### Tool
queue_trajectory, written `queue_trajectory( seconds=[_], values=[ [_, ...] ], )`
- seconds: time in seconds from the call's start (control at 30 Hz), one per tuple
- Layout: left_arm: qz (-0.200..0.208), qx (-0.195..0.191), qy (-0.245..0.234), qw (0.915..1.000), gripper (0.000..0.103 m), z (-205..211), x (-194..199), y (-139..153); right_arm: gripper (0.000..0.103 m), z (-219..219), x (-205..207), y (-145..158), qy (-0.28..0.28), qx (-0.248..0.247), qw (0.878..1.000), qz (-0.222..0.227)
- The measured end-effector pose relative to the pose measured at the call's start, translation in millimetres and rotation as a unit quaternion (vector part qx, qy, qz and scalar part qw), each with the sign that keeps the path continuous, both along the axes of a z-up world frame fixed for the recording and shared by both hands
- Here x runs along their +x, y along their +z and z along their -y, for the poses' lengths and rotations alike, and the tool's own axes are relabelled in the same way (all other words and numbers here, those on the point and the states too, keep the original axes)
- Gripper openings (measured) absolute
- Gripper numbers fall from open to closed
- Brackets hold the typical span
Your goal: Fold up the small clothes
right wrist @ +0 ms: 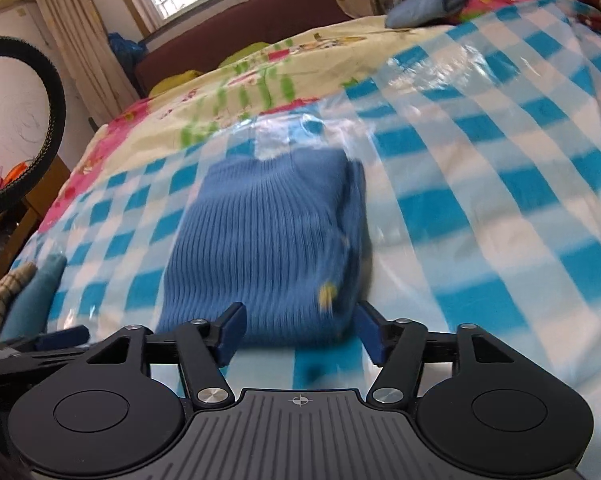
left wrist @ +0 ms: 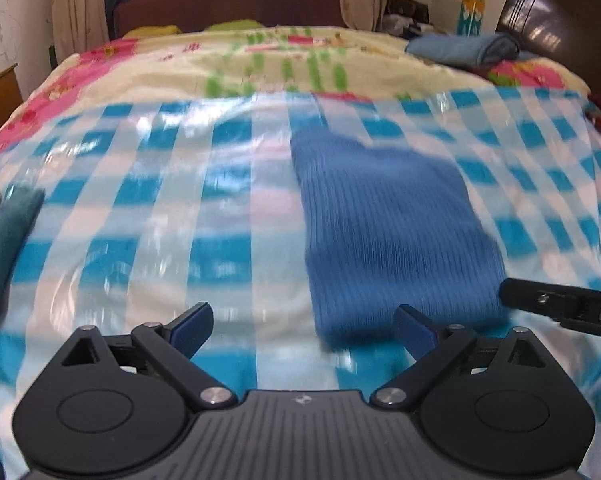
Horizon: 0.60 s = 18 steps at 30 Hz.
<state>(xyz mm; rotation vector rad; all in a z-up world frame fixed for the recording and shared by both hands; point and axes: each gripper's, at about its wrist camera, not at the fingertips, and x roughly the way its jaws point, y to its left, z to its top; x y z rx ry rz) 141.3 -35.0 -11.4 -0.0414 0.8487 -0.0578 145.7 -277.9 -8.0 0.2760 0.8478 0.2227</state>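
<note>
A folded blue ribbed knit garment (left wrist: pixel 392 232) lies flat on the blue-and-white checked plastic sheet (left wrist: pixel 160 208) that covers the bed. My left gripper (left wrist: pixel 304 330) stands open just in front of the garment's near left corner, with only the sheet between its pads. One black finger of my right gripper (left wrist: pixel 540 300) reaches in from the right edge. In the right wrist view the garment (right wrist: pixel 268 248) fills the middle. My right gripper (right wrist: pixel 300 334) is open at the garment's near edge, its pads apart from the fabric. Both views are motion-blurred.
A floral bedspread (left wrist: pixel 260 64) lies beyond the sheet. A folded grey-blue cloth (left wrist: pixel 464 50) sits at the far right by a dark wooden headboard (left wrist: pixel 560 28). Teal fabric (left wrist: pixel 4 240) lies at the left edge, beside a checked cloth (right wrist: pixel 0 304). A black cable loop (right wrist: pixel 48 92) hangs left.
</note>
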Motion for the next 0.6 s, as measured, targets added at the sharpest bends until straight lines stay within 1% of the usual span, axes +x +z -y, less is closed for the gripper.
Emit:
queue_trajectory(
  seconds=[0.07, 0.13, 0.17, 0.3, 0.33, 0.43, 0.6],
  values=[
    [0.004, 0.000, -0.001, 1.0000, 0.103, 0.9, 18.1, 0.6, 0.062, 1.2, 21.0, -4.2, -0.007, 0.004, 1.000, -0.007],
    [0.005, 0.000, -0.007, 1.0000, 0.103, 3.1, 37.6, -2.3, 0.062, 3.9, 41.9, -10.7, -0.011, 0.015, 1.000, -0.025],
    [0.005, 0.002, -0.010, 0.9999, 0.103, 5.1, 48.1, -5.8, 0.064, 4.6, 51.9, -14.3, -0.014, 0.017, 0.999, -0.034],
    [-0.008, 0.015, -0.027, 0.9995, 0.103, 15.5, 77.1, -23.1, 0.065, 3.9, 80.8, -30.6, -0.010, 0.017, 0.998, -0.056],
    [-0.009, 0.016, -0.031, 0.9993, 0.103, 17.7, 79.9, -25.8, 0.065, 3.9, 85.3, -34.8, -0.009, 0.018, 0.998, -0.061],
    [-0.009, 0.018, -0.042, 0.9989, 0.103, 22.3, 84.9, -32.3, 0.068, 6.3, 96.6, -46.9, -0.007, 0.043, 0.996, -0.074],
    [-0.011, 0.005, -0.044, 0.9989, 0.103, 22.1, 88.7, -37.5, 0.073, 9.0, 98.8, -54.3, -0.003, 0.057, 0.996, -0.068]
  ],
)
